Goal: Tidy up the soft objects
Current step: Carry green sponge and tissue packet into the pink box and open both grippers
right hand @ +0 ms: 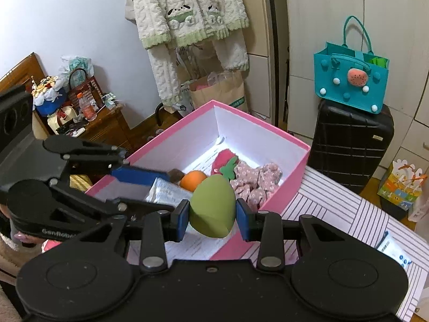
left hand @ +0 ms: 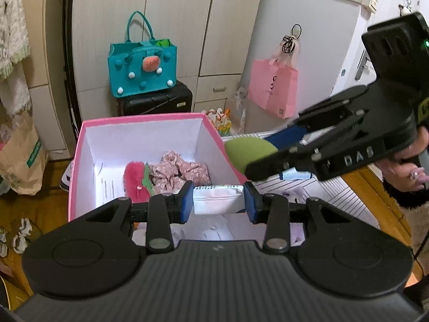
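Note:
My left gripper (left hand: 218, 200) is shut on a white tissue pack (left hand: 217, 200) and holds it over the pink box (left hand: 76, 158). My right gripper (right hand: 211, 216) is shut on a green sponge egg (right hand: 213, 205) at the box's near right rim; the sponge also shows in the left wrist view (left hand: 248, 151). In the box lie a red plush strawberry (left hand: 134, 181), a pink floral cloth (left hand: 178, 173) and an orange ball (right hand: 194, 179). In the right wrist view the left gripper (right hand: 161, 185) reaches in from the left with the tissue pack (right hand: 166, 191).
The box stands on a white striped sheet (right hand: 335, 201). A black suitcase (right hand: 351, 145) with a teal felt bag (right hand: 351, 80) stands behind. A pink bag (left hand: 273, 88) hangs at the right. A paper bag (left hand: 21, 158) stands on the floor at the left.

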`<control>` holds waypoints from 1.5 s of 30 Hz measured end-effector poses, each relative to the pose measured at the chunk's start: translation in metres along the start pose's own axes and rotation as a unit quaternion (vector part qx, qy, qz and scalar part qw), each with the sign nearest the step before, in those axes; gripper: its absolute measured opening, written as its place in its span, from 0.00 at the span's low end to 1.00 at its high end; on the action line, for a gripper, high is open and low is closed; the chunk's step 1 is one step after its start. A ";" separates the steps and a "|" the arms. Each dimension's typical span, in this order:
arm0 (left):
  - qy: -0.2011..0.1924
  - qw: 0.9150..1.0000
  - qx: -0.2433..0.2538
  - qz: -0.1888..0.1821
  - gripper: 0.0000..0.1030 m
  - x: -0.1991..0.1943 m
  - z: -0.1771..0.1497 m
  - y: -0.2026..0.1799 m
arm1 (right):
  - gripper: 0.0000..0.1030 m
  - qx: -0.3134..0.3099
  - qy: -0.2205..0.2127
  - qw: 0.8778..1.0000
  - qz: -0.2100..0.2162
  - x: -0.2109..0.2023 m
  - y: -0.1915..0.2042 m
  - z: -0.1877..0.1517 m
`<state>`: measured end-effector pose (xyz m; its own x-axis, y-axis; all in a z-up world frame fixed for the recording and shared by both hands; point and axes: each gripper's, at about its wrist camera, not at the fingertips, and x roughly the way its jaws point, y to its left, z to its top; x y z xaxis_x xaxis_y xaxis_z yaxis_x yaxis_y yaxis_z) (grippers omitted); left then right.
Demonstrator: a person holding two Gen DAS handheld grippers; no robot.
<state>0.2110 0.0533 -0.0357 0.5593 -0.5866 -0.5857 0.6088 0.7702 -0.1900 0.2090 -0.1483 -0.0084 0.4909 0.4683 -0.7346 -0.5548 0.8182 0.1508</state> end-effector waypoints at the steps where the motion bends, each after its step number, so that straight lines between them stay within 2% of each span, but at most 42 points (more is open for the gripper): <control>1: 0.005 1.000 0.000 -0.001 0.37 0.003 -0.001 0.001 | 0.41 -0.001 0.001 1.000 0.001 0.002 0.000 0.002; 7: 0.046 0.999 0.006 -0.009 0.37 0.035 -0.008 0.004 | 0.41 0.007 0.005 1.000 -0.002 0.019 0.002 0.007; 13: 0.066 0.998 0.022 0.000 0.37 0.055 -0.011 0.003 | 0.41 0.020 0.009 1.000 0.004 0.032 0.001 0.005; 18: 0.112 0.994 -0.002 -0.017 0.37 0.061 -0.020 0.010 | 0.41 0.012 0.018 1.000 0.003 0.039 0.003 0.006; 21: 0.123 0.992 -0.009 -0.012 0.39 0.058 -0.024 0.013 | 0.41 0.008 0.019 1.000 0.002 0.042 0.005 0.008; 23: 0.120 0.993 -0.011 -0.004 0.45 0.052 -0.024 0.014 | 0.41 0.007 0.021 1.000 0.004 0.044 0.005 0.009; 26: 0.104 0.995 -0.011 -0.004 0.50 0.037 -0.022 0.017 | 0.41 0.005 0.024 1.000 0.005 0.048 0.007 0.010; 29: 0.084 0.996 -0.014 -0.002 0.50 0.019 -0.021 0.022 | 0.41 0.000 0.027 1.000 0.006 0.051 0.009 0.011; 34: 0.056 0.998 -0.020 0.029 0.53 -0.002 -0.021 0.030 | 0.42 -0.013 0.040 0.999 0.010 0.067 0.015 0.016; 39: 0.055 0.997 -0.030 0.040 0.55 -0.006 -0.022 0.037 | 0.43 -0.017 0.057 0.998 0.018 0.093 0.017 0.024; 45: 0.054 0.997 -0.039 0.048 0.55 -0.011 -0.026 0.041 | 0.44 0.010 0.083 0.996 0.039 0.123 0.012 0.028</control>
<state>0.2154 0.0977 -0.0578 0.5463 -0.4823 -0.6848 0.5076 0.8410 -0.1874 0.2816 -0.0716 -0.0780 0.3286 0.4699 -0.8193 -0.5725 0.7890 0.2229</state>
